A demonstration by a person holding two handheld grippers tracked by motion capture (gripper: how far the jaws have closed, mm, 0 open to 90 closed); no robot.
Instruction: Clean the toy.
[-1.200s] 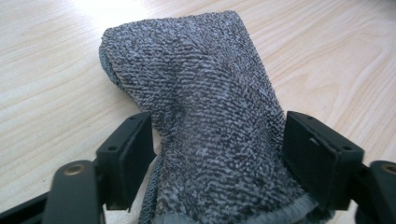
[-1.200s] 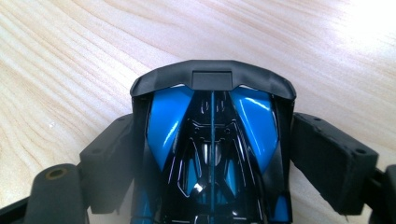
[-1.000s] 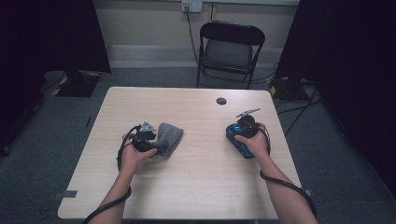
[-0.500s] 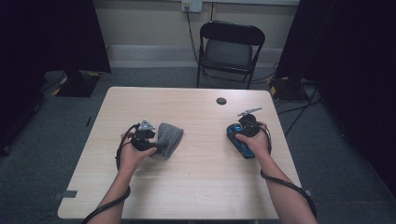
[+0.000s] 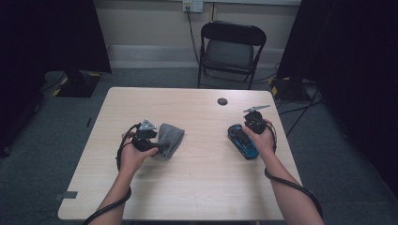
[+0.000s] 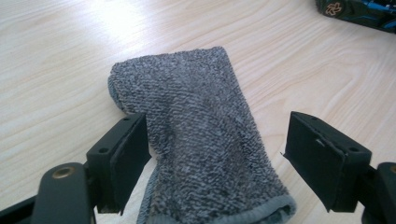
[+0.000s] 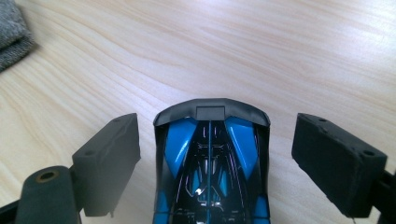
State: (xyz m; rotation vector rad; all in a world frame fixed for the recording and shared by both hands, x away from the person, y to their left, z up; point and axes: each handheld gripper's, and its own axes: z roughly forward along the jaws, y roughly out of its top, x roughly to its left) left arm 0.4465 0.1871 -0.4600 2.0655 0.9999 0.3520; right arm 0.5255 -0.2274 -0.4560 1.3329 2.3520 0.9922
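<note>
A folded grey towelling cloth [image 5: 170, 138] lies left of centre on the light wooden table [image 5: 202, 183]. My left gripper [image 5: 161, 146] reaches it from the left. In the left gripper view the cloth [image 6: 201, 140] runs between the jaws of that gripper [image 6: 219, 140]; the left pad touches its edge, the right pad stands clear. A blue and black toy car [image 5: 242, 140] sits at the right. My right gripper [image 5: 245, 135] straddles it. In the right gripper view the car [image 7: 210, 158] has a gap to each pad of this gripper [image 7: 215, 140].
A small black round disc [image 5: 222, 101] lies near the table's far edge. A black folding chair [image 5: 230, 47] stands behind the table. Cables trail from both grippers along the person's forearms. Dark curtains hang at both sides.
</note>
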